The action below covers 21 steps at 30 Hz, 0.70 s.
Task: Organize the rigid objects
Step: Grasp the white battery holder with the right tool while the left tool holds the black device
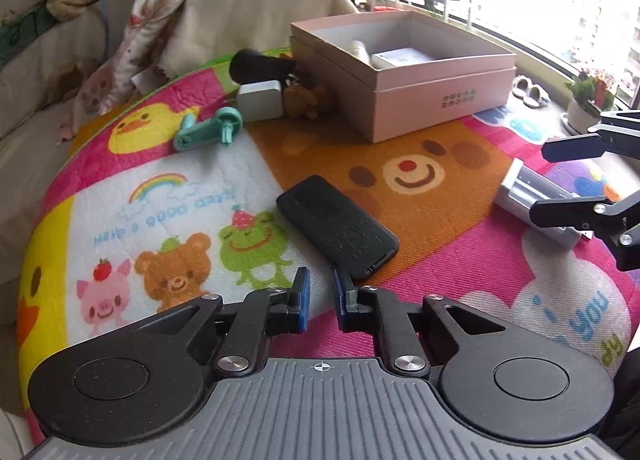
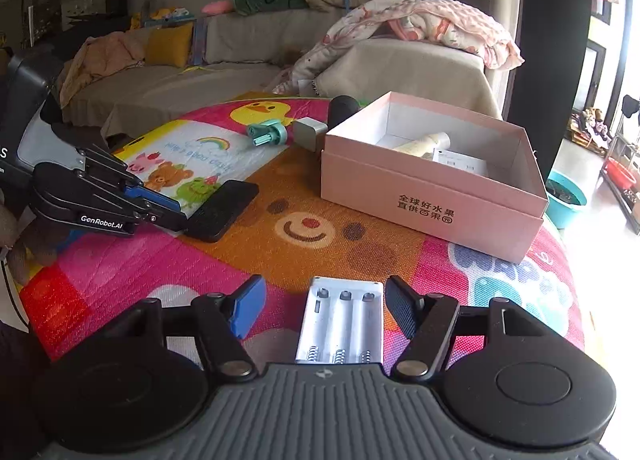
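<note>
The left gripper [image 1: 321, 292] has its jaws nearly closed with nothing between them; the near corner of the black case [image 1: 337, 231] lies just ahead of their tips on the patterned mat [image 1: 420, 260], touching or almost touching the right-hand pad, and which of the two cannot be told. The right gripper [image 2: 325, 310] has its jaws open astride the white battery holder [image 2: 340, 320], which lies flat between the pads, slots upward and springs toward the camera, with clear gaps either side. The pink box [image 2: 432, 200] stands beyond both sets of jaws, ahead and to the right of the right gripper, already holding a cream tube and a white carton. The step in hand appears to be picking up the battery holder. To do it well, the jaws should sink until the pads meet the long side walls, stay centred, and close squarely so the light shell does not pivot or skid. The lift should clear the box's near wall before release. The left gripper should keep clear of the right one's path.
</note>
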Each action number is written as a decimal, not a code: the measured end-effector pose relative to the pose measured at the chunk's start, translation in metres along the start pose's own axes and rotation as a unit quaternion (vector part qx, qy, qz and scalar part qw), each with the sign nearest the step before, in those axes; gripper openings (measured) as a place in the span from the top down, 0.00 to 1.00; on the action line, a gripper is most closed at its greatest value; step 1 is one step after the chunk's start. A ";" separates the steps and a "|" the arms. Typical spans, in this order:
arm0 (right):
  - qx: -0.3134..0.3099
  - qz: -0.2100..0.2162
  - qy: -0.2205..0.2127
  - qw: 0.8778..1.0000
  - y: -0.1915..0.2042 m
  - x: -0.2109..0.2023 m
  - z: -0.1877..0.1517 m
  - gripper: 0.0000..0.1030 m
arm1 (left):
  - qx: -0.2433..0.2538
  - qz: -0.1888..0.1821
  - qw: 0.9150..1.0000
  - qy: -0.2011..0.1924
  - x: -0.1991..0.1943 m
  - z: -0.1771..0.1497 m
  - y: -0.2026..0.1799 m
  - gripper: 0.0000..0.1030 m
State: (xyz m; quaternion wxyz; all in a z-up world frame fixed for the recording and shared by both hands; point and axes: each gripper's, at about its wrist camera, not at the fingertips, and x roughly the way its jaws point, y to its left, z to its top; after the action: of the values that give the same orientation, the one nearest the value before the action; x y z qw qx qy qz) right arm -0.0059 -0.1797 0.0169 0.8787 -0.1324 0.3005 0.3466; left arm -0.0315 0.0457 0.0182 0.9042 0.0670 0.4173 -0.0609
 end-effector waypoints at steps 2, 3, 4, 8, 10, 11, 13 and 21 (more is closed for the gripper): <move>0.004 -0.002 0.002 1.000 -0.002 0.001 -0.003 0.35 | 0.003 -0.020 1.000 0.002 0.000 0.000 -0.002 0.86; 0.008 -0.003 0.003 1.000 -0.004 0.001 -0.004 0.35 | 0.000 -0.030 1.000 0.004 0.000 0.001 -0.001 0.86; 0.014 -0.003 0.004 1.000 -0.006 0.002 -0.005 0.35 | -0.004 -0.039 0.999 0.008 0.000 0.001 0.001 0.86; 0.040 -0.003 0.016 0.999 -0.014 0.008 -0.013 0.35 | -0.073 -0.108 0.991 0.036 -0.001 0.002 0.015 0.74; 0.048 -0.001 0.022 0.999 -0.016 0.011 -0.017 0.34 | -0.124 -0.116 0.985 0.039 0.002 0.004 0.020 0.73; 0.051 0.000 0.024 0.998 -0.017 0.013 -0.019 0.34 | -0.151 -0.117 0.981 0.035 0.005 0.005 0.022 0.73; 0.051 -0.002 0.018 0.999 -0.016 0.014 -0.022 0.31 | -0.202 -0.122 0.971 0.026 0.010 0.009 0.030 0.73; 0.038 -0.012 0.002 0.999 -0.009 0.013 -0.029 0.28 | -0.179 -0.053 0.982 -0.024 0.006 0.038 0.020 0.73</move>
State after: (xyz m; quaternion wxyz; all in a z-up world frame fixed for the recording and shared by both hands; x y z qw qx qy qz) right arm -0.0043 -0.1919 -0.0136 0.8868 -0.1033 0.3133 0.3238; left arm 0.0040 0.0585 0.0393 0.9069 -0.1191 0.4028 -0.0344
